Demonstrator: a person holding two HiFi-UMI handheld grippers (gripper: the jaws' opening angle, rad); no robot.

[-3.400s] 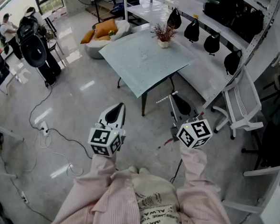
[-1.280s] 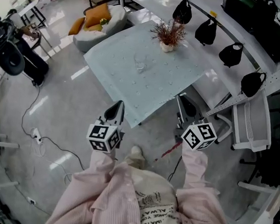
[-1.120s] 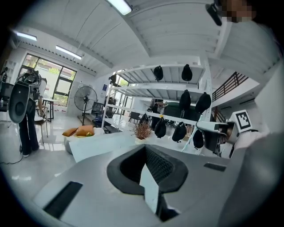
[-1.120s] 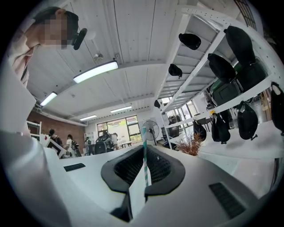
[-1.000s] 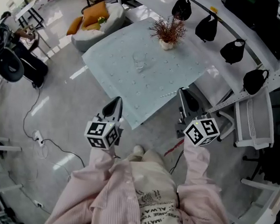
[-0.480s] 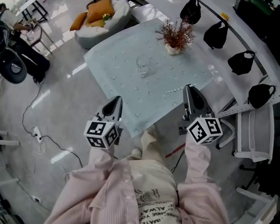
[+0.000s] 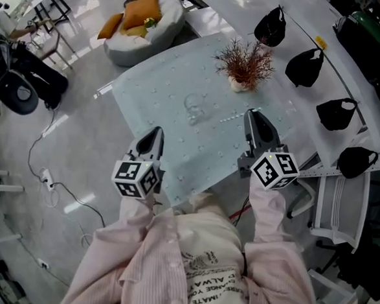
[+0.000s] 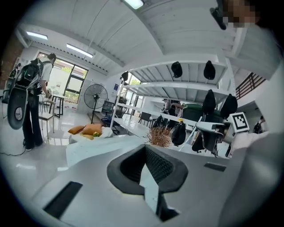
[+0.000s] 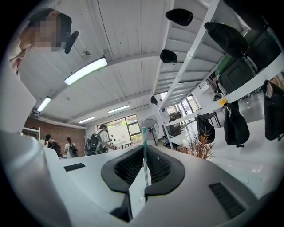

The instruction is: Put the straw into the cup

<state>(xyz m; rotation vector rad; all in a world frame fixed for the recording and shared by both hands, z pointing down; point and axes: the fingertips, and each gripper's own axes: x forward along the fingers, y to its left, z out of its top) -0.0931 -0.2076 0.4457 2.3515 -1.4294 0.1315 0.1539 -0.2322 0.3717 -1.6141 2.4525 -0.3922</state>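
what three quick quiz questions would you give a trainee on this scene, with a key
1. True or false: the right claw is shut on a teal-and-white striped straw.
2. Multiple choice: where is the clear cup?
A. standing on the table
B. on the floor beside the orange cushions
C. on the white shelf among the black bags
3. Fill in the blank: the left claw is shut and holds ____.

Key: 1 true; 2 A; 3 nothing
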